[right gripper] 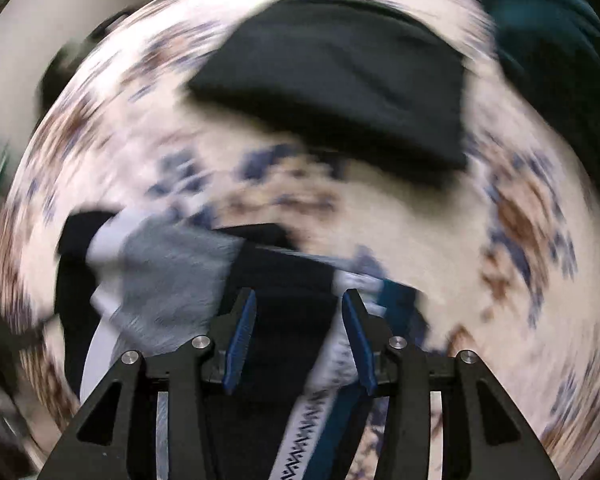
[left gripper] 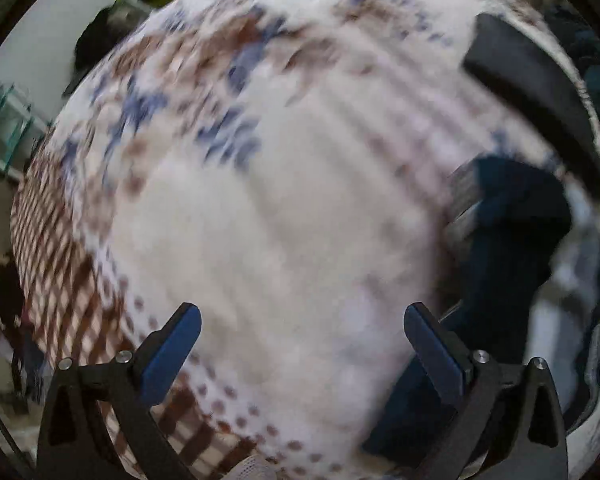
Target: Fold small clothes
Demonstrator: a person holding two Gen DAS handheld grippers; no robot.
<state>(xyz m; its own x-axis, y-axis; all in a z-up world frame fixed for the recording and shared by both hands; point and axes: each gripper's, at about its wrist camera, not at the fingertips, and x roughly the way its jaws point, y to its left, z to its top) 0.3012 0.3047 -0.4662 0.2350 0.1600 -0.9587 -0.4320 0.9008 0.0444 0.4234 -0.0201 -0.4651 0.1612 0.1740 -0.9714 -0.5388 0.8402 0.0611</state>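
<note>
Left wrist view shows the left hand-held gripper (left gripper: 302, 316) with its jaws spread wide and nothing between them, pointing down at a white bedspread (left gripper: 268, 208) patterned with brown and blue marks, checked brown near its left edge. The whole picture is smeared by blur. At the right lies a pile of dark navy clothes (left gripper: 512, 220), with a grey piece at its upper left edge, just beside the right blue pad. A folded black garment (left gripper: 528, 88) lies apart from it toward the upper right.

Right wrist view shows the right hand-held gripper (right gripper: 299, 300) partly open, its blue pads apart and pressing on nothing. Dark navy cloth (right gripper: 288, 276) lies beneath and between the fingers, and a white band with a dark zigzag pattern (right gripper: 304, 432) runs under the gripper. A grey and white garment (right gripper: 168, 272) lies to the left. The folded black garment (right gripper: 340, 80) rests flat on the bedspread (right gripper: 440, 240) farther up, well apart from the gripper.
</note>
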